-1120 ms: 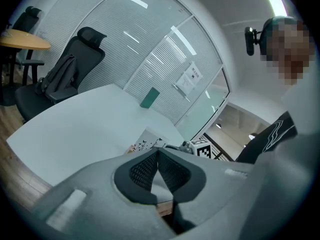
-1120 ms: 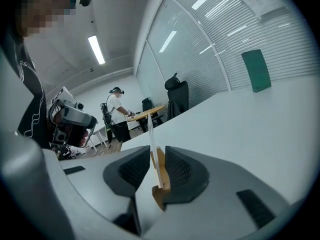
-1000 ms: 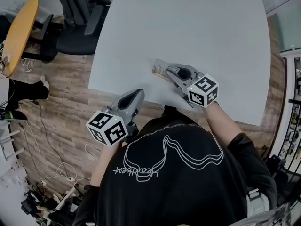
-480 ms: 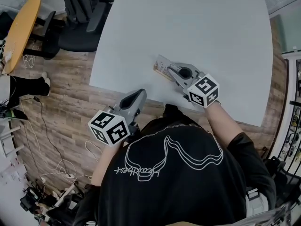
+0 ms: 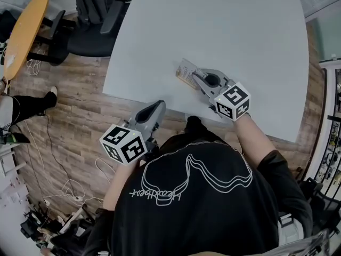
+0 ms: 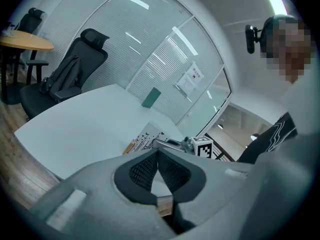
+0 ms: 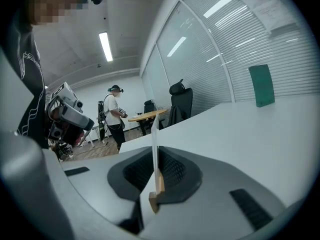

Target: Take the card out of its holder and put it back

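The card (image 5: 185, 72), printed and seated in one wooden holder (image 7: 159, 184) along its lower edge, is just inside the tabletop's near edge, clamped edge-on in the right gripper (image 5: 193, 77), whose jaws have just been closing on it. The left gripper (image 5: 159, 105) hovers at that same near edge, well apart from the card, with its jaws together on nothing.

The white table (image 5: 224, 31) stands on a wood-plank floor (image 5: 69, 121), beside a black office chair (image 5: 90, 15) and a round wooden table (image 5: 21, 33).

Only the gripper views show the glass wall with blinds (image 6: 165, 59), a green block (image 7: 261, 85) at the tabletop's far edge, and a standing person (image 7: 115, 116).

Count: one card, one holder, two grippers.
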The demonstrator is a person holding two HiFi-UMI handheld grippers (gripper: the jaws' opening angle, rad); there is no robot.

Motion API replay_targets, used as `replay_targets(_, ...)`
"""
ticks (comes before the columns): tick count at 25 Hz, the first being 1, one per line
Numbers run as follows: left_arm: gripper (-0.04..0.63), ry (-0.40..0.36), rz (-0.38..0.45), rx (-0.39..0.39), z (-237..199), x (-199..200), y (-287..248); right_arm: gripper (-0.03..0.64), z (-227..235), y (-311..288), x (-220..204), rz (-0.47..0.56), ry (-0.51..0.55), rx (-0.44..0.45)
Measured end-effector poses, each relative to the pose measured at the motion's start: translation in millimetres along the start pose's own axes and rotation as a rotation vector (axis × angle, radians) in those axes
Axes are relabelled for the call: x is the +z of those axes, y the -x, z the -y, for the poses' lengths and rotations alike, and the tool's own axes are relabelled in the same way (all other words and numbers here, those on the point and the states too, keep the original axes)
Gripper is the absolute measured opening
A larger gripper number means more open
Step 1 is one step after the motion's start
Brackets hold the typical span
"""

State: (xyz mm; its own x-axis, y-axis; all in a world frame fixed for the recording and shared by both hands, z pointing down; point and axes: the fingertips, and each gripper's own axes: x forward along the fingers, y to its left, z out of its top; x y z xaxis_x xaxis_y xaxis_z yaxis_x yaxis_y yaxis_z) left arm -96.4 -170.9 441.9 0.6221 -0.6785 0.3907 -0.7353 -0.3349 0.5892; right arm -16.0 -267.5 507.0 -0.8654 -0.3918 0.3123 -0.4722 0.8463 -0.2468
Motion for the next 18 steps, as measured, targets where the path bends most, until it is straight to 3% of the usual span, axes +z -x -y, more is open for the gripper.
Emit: replay_targets(18,0.014,-0.052,0.066,-0.032,29,-1,41,0.023,-22,30,48,0.079,0.092,-0.085)
